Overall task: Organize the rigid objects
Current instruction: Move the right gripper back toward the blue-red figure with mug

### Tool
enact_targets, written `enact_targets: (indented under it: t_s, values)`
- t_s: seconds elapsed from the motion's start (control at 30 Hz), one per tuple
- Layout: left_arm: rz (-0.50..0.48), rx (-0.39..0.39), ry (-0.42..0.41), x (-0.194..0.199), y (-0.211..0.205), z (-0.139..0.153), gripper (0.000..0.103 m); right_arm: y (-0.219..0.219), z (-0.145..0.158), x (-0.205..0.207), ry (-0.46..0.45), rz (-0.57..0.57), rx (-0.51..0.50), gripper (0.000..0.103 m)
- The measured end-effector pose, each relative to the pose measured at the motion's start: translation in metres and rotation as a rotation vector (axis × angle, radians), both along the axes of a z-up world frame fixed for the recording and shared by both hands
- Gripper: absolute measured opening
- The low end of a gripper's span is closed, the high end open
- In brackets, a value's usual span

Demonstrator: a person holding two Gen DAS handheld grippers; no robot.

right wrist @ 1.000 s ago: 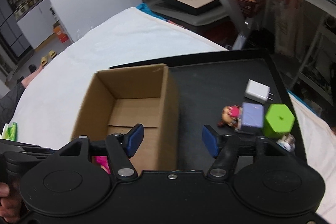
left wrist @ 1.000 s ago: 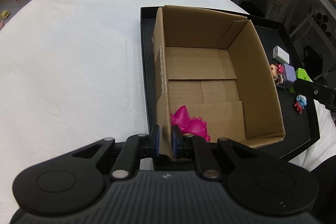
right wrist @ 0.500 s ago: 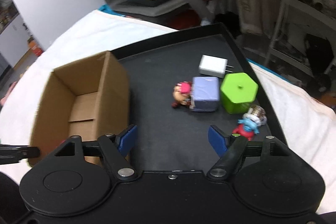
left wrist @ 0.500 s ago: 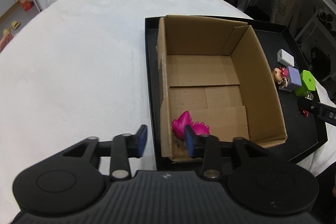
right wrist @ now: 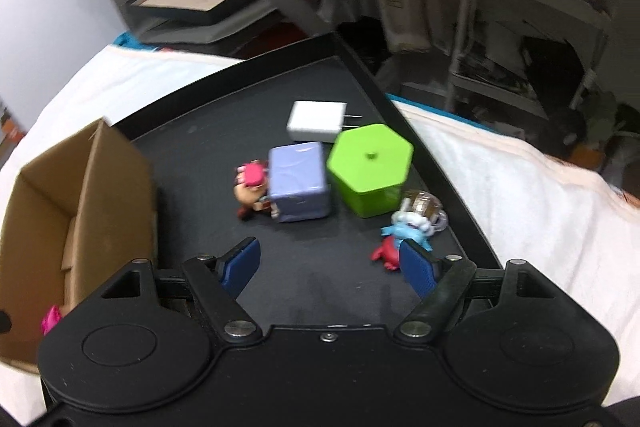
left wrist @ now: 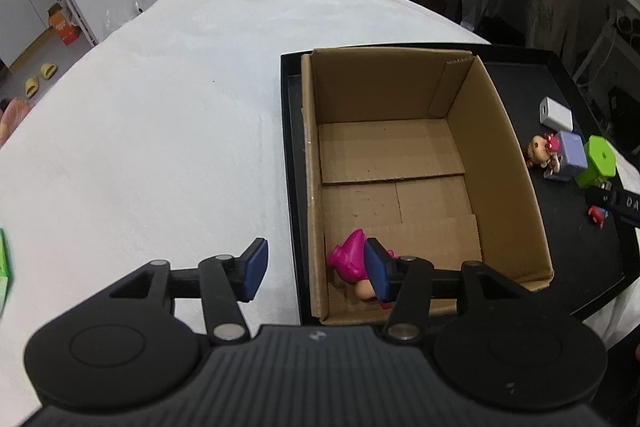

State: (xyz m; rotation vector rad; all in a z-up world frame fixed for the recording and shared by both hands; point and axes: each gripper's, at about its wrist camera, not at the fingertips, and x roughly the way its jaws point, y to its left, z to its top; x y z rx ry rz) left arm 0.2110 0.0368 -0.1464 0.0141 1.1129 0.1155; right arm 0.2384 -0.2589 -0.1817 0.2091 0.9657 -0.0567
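An open cardboard box (left wrist: 400, 163) stands on a black tray (left wrist: 576, 251) and holds a pink toy (left wrist: 348, 261) in its near left corner. My left gripper (left wrist: 316, 269) is open and empty, straddling the box's near left wall. My right gripper (right wrist: 328, 265) is open and empty above the tray (right wrist: 216, 131). Ahead of it lie a purple cube (right wrist: 298, 181), a green hexagonal box (right wrist: 370, 169), a white charger (right wrist: 318, 121), a small doll (right wrist: 250, 189) and a blue and red figure (right wrist: 404, 237). The box (right wrist: 80, 203) is at its left.
The tray lies on a white cloth-covered table (left wrist: 140, 131). A small clear jar (right wrist: 424, 207) sits by the green box. Shelves and clutter (right wrist: 520, 39) stand beyond the table's far edge. A green object (left wrist: 3, 267) is at the left edge.
My left gripper let go of the box's near wall, opened and pulled back. My right gripper swung right from over the box to the loose objects on the tray.
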Motion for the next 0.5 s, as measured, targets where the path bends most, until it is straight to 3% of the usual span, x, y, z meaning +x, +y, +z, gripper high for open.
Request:
enact_targets:
  t_s: [0.27,0.5]
  values:
    - [-0.018,0.042,0.03,0.007,-0.012,-0.006,0.051,-0.016,-0.022,0.012,0.074,-0.104,-0.006,0.076]
    - [-0.048,0.053,0.039,0.012,-0.025,-0.011,0.051,-0.021,-0.036,0.02,0.116,-0.131,0.012,0.076]
